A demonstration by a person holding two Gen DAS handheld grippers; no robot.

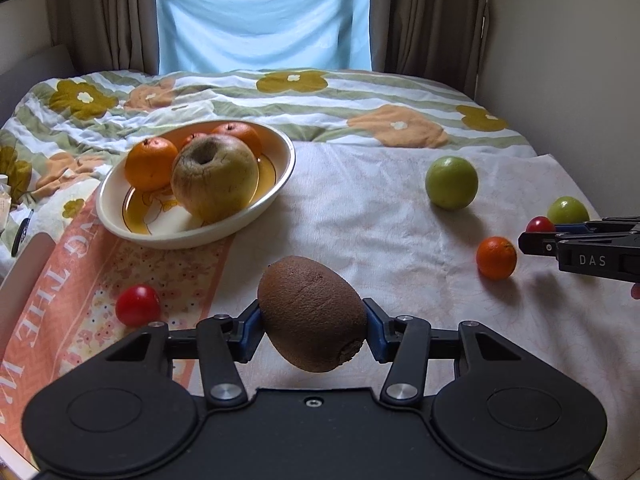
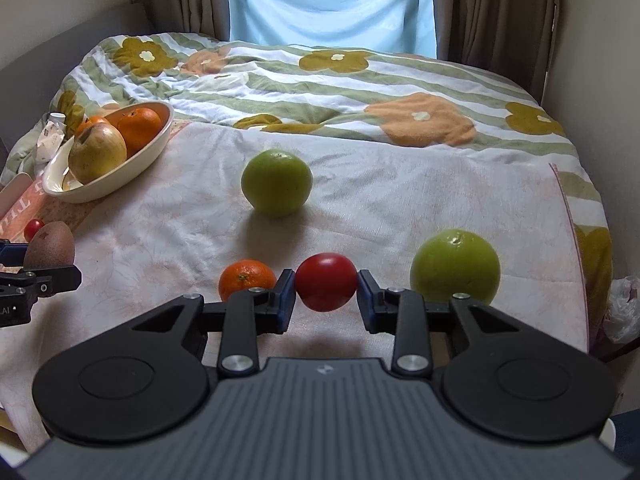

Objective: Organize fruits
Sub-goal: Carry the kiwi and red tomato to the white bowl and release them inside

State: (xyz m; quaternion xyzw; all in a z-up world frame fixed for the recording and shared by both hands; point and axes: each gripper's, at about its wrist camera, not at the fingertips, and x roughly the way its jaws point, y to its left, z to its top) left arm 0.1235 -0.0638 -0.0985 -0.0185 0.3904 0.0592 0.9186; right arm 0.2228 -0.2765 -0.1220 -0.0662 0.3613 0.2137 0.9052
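Note:
My left gripper (image 1: 314, 322) is shut on a brown kiwi (image 1: 312, 314), held just above the pale cloth. My right gripper (image 2: 326, 290) is shut on a small red tomato (image 2: 326, 286). A cream bowl (image 1: 276, 192) at the left holds a yellowish apple (image 1: 216, 178) and oranges (image 1: 150, 162). Loose on the cloth lie a green fruit (image 1: 451, 182), a second green fruit (image 2: 456, 266), a small orange (image 2: 246, 276) beside the right gripper and another red tomato (image 1: 138, 305) left of the kiwi. In the left wrist view the right gripper (image 1: 536, 240) shows side-on at the right edge.
The fruit lies on a pale cloth (image 1: 360, 216) spread over a flowered bedcover (image 2: 340, 80). Curtains and a wall close the far side and right. A pink printed cloth (image 1: 80, 280) lies under the bowl. Small clutter (image 2: 50, 136) sits behind the bowl at the left.

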